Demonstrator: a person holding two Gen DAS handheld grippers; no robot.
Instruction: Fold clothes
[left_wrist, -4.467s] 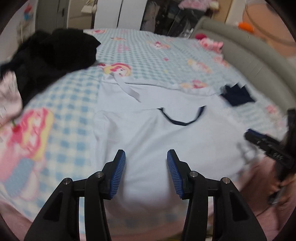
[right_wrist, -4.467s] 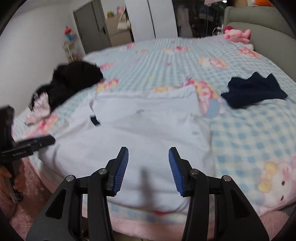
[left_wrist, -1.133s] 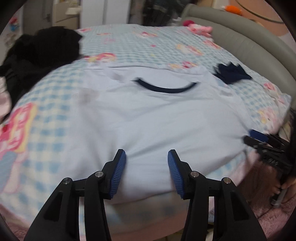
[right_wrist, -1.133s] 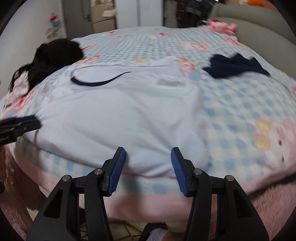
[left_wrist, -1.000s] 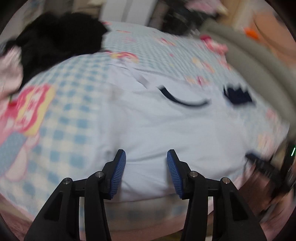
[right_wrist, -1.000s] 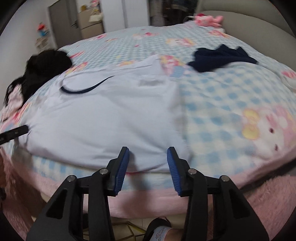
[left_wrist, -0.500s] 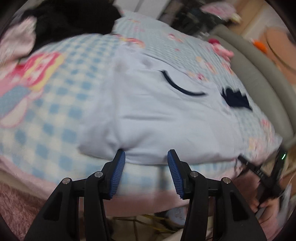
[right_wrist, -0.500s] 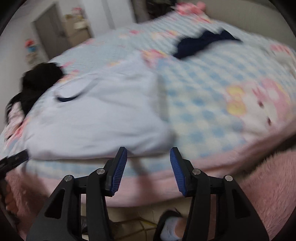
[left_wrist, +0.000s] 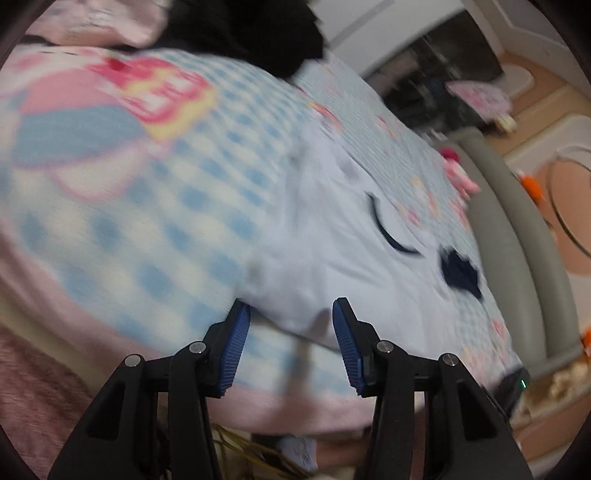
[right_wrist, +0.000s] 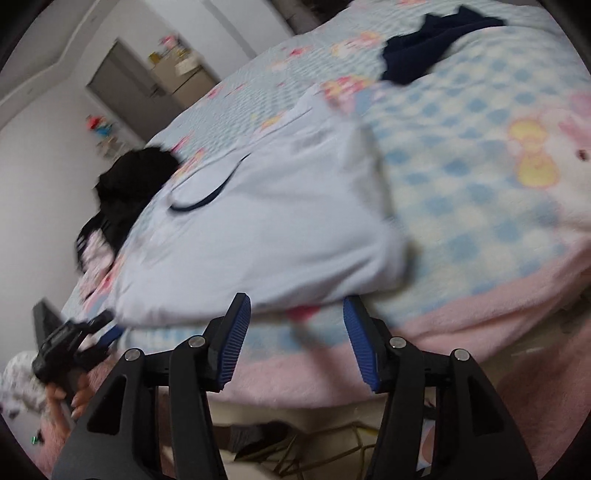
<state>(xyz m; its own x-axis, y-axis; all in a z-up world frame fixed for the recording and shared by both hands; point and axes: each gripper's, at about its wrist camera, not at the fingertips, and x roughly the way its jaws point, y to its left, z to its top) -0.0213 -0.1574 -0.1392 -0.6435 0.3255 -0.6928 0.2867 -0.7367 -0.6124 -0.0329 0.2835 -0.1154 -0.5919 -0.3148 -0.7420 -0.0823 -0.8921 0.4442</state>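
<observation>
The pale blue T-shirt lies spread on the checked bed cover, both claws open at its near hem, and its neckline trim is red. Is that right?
Not quite: the pale blue T-shirt's neckline trim is dark navy, not red, as the right wrist view shows. The rest holds: it lies spread on the checked bed cover, left claw and right claw open.

One pale shirt (right_wrist: 266, 221), one navy garment (right_wrist: 432, 44), one black clothes heap (right_wrist: 129, 188), two grippers: left (left_wrist: 288, 339), right (right_wrist: 295, 336).
</observation>
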